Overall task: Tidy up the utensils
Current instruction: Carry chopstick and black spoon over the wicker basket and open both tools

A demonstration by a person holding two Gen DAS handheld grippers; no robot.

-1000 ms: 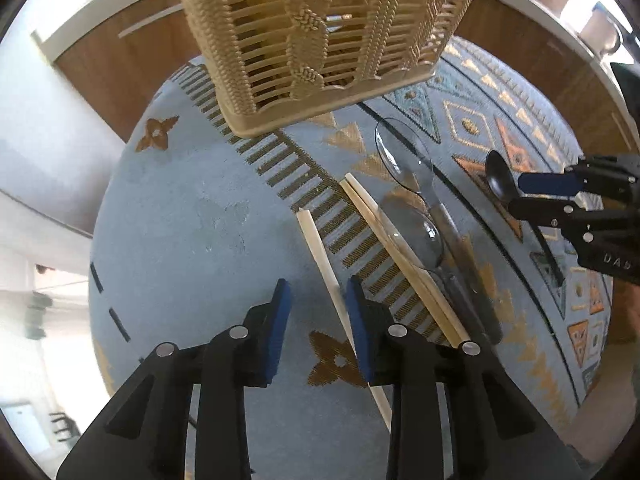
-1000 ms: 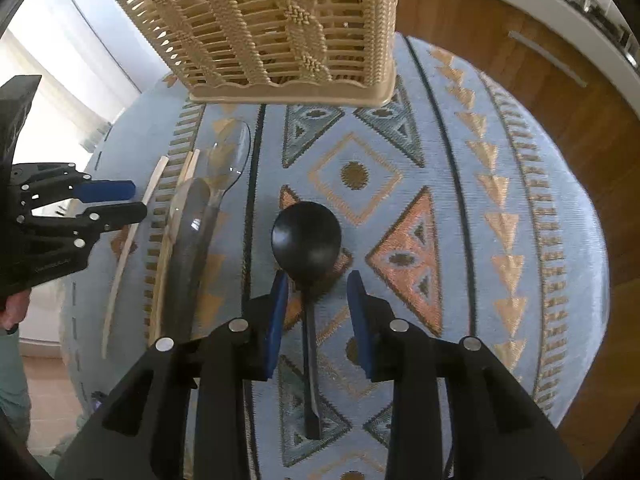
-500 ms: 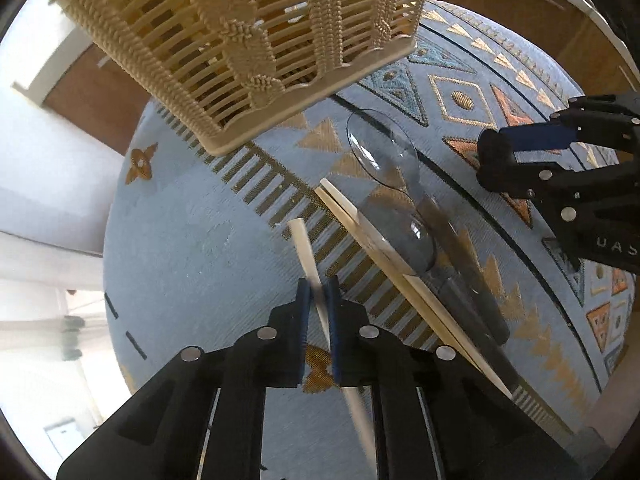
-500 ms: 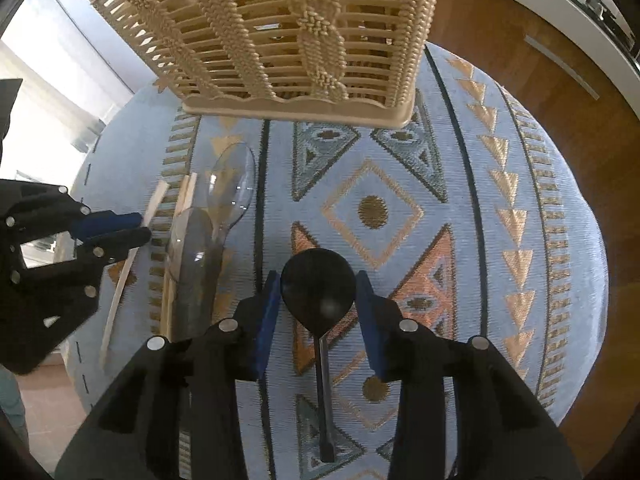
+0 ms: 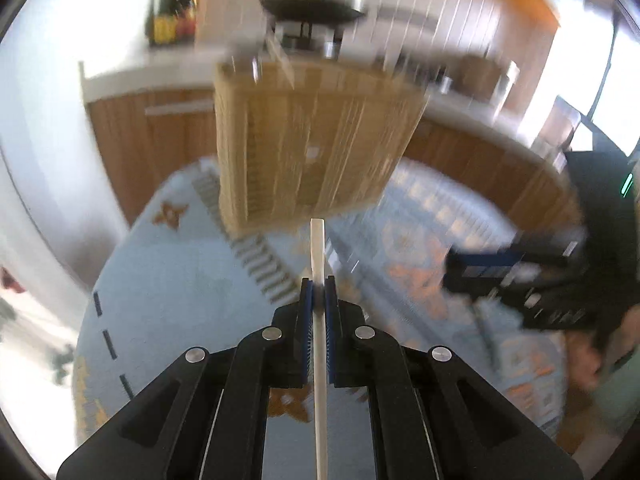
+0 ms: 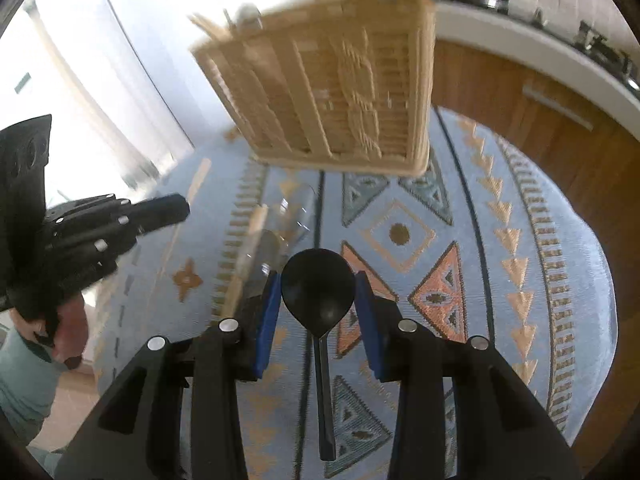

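A woven basket (image 6: 332, 88) stands at the far side of the round table's patterned cloth (image 6: 500, 248). Behind it runs a counter (image 6: 520, 40) over cabinet fronts — jars and a stove sit on it, as far as the blur allows. Near the cloth's middle, in front of the basket and just to its left in the right wrist view, two clear spoons (image 6: 288, 216) lie side by side with a pair of chopsticks (image 6: 256, 224) along their left. The left gripper (image 5: 319, 284) has a single chopstick (image 5: 317, 248) between its pads, tip toward the basket. The right gripper (image 6: 318, 292) — to the right of the spoons — has a spoon (image 6: 319, 284) bowl between its pads, handle trailing back under it.
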